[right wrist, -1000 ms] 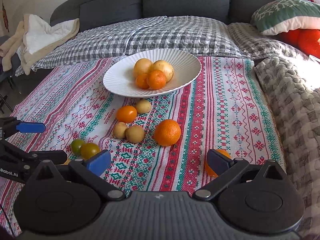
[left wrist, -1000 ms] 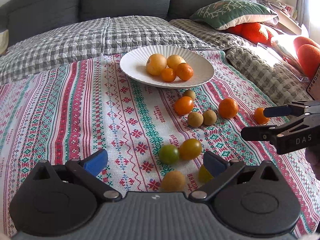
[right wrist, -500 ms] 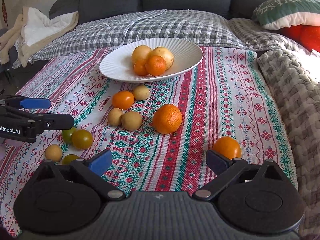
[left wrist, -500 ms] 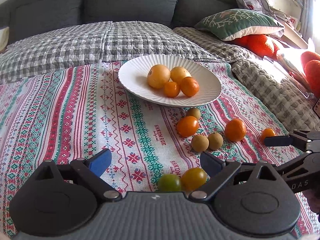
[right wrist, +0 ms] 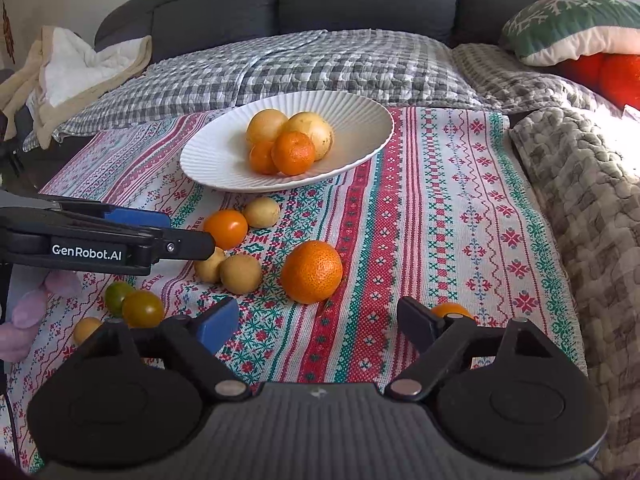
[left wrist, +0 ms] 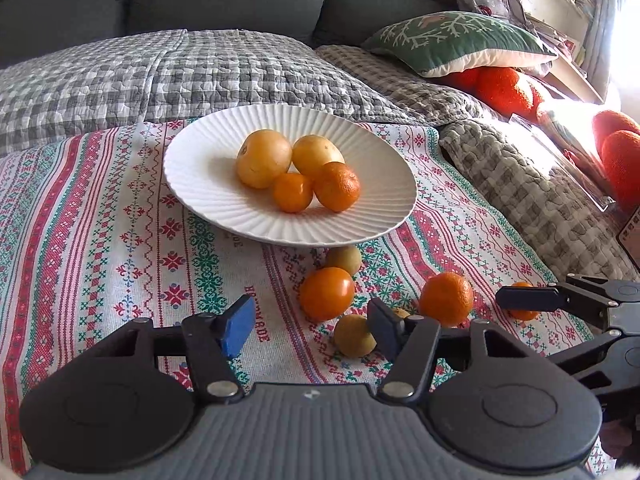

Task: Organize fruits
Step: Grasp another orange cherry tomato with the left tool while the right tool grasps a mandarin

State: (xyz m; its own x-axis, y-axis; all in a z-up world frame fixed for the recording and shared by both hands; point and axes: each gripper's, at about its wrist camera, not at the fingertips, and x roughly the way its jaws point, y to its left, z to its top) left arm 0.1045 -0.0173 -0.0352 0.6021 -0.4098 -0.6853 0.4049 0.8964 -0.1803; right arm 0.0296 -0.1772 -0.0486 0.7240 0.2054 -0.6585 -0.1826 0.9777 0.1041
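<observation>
A white ribbed plate point(left wrist: 200, 184) point(right wrist: 360, 124) on the patterned cloth holds two yellow fruits and two small oranges. Loose on the cloth lie an orange tomato point(left wrist: 327, 294) point(right wrist: 225, 229), a mandarin point(left wrist: 446, 299) point(right wrist: 312, 272), several small tan fruits point(left wrist: 354, 336) point(right wrist: 240, 273), a small orange point(left wrist: 522, 314) point(right wrist: 451, 310) and green-yellow tomatoes point(right wrist: 142, 309). My left gripper point(left wrist: 308, 326) is open and empty, just short of the orange tomato. My right gripper point(right wrist: 318, 324) is open and empty, its right finger beside the small orange.
The patterned cloth point(right wrist: 460, 220) lies over a checked quilt point(left wrist: 200, 64) on a grey sofa. A green pillow point(left wrist: 460, 42) and orange cushions point(left wrist: 504, 84) sit at the right. A beige blanket point(right wrist: 72, 72) lies at the far left.
My left gripper has moved forward toward the plate, past the green-yellow tomatoes, and now reaches the orange tomato. My right gripper has edged forward over the small orange.
</observation>
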